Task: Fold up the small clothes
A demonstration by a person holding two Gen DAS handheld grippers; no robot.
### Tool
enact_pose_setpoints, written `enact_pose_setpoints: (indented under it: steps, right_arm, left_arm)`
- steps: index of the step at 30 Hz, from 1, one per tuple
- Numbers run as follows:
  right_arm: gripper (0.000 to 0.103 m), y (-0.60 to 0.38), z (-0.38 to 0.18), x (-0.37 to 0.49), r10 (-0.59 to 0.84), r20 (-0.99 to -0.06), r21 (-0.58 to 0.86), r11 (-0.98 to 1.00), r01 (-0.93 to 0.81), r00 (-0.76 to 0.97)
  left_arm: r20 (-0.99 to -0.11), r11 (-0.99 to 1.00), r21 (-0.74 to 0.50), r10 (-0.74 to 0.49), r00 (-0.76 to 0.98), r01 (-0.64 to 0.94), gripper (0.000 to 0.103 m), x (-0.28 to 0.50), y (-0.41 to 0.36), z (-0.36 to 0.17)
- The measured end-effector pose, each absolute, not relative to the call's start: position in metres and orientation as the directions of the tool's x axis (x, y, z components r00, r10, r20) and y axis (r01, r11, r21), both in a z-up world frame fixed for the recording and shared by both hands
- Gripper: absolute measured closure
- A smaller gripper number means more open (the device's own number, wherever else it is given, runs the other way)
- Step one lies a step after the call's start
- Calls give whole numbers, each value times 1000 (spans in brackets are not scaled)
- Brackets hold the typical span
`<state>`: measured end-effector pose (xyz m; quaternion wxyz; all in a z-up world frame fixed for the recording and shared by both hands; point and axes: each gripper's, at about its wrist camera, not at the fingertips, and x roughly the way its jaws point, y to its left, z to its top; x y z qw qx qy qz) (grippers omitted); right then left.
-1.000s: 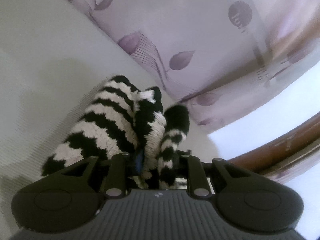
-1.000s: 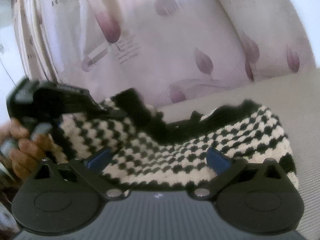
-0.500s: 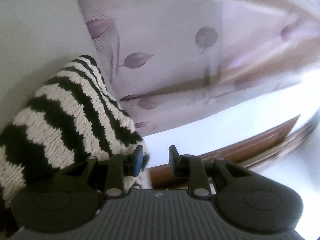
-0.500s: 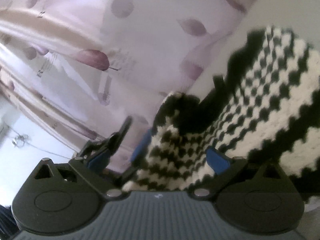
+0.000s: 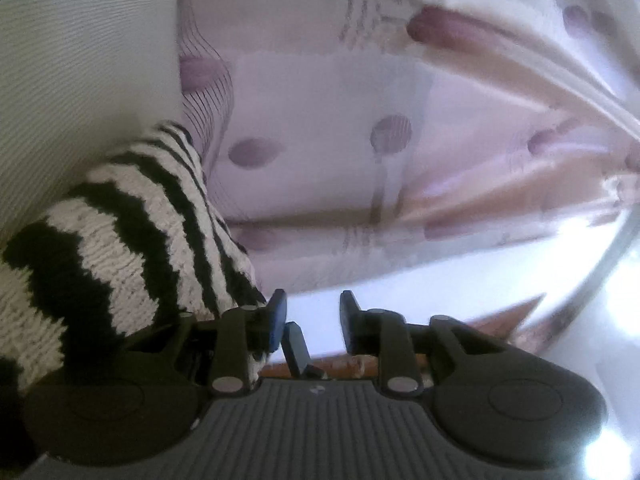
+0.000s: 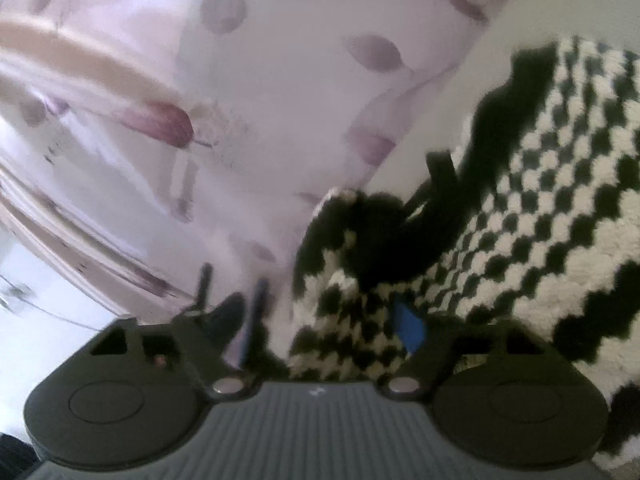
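The left tongs (image 5: 312, 318) stand with a modest gap between their two fingers, and only the pale floor and a strip of brown wood show through that gap; they have hold of nothing. The black-and-white knitted garment (image 5: 120, 248) lies just to the left of the left finger (image 5: 277, 314), its striped edge reaching that finger's outer side and running under the left half of the tool body. It rests on a pale ribbed surface (image 5: 80, 60) to the upper left. Ahead of these tongs hangs a lilac curtain (image 5: 360, 120) printed with purple leaves.

The right tongs (image 6: 332, 320) are spread wide. A bunched part of the same garment (image 6: 540, 200) sits between the fingers, against the blue pad of the right finger (image 6: 408, 326), and spreads away to the right in a checked pattern with a black border. The frame is blurred, so whether the fingers press the knit cannot be told. To the left of it, two thin dark fingers of the other tool (image 6: 232, 304) show in front of the curtain (image 6: 280, 80).
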<state>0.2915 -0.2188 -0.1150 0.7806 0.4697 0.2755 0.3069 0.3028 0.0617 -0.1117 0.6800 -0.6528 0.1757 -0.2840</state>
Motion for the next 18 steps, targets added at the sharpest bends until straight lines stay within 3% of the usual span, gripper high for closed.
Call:
enact_pose_setpoints:
  steps: [5,6,7,8,12,13,16,18]
  right_arm:
    - [56,-203,-104,301,732,-183,885,413,-215,656]
    - [63,-203,-103,302,732,-186,888,411,-208,656]
    - [78,-202,-101,303,720,-222,873,448,-196,658]
    - [78,-201,-103,305,715,-244,864,468,-189,655]
    - [80,-201,-118,308,702,-296,861,489,-137,647]
    - [80,-201,-120,308,702,-293,864,485,-133,649]
    - [80,-204,-119,306,705,-275,868,475,-147,654]
    - [80,-207,-118,306,705,-270,867,474,-153,655]
  left_arm:
    - [149,-73,-989,-570,808,131,72,299,74,-118]
    - [174,-117,-984,-565,806,130,67,300,81,-116]
    - [181,-131,-983,-555,812,130,51,298,86,-114]
    - [166,-108,-986,-548,820,127,40,297,91,-108]
    - [129,-73,-992,-584,801,107,38,297,106,-97]
    - [116,-64,-993,-586,802,97,32,295,112,-95]
    - [-68,231,-969,-602,795,92,31,291,120,-74]
    - [-130,343,-933,-607,784,111,31,284,123,-73]
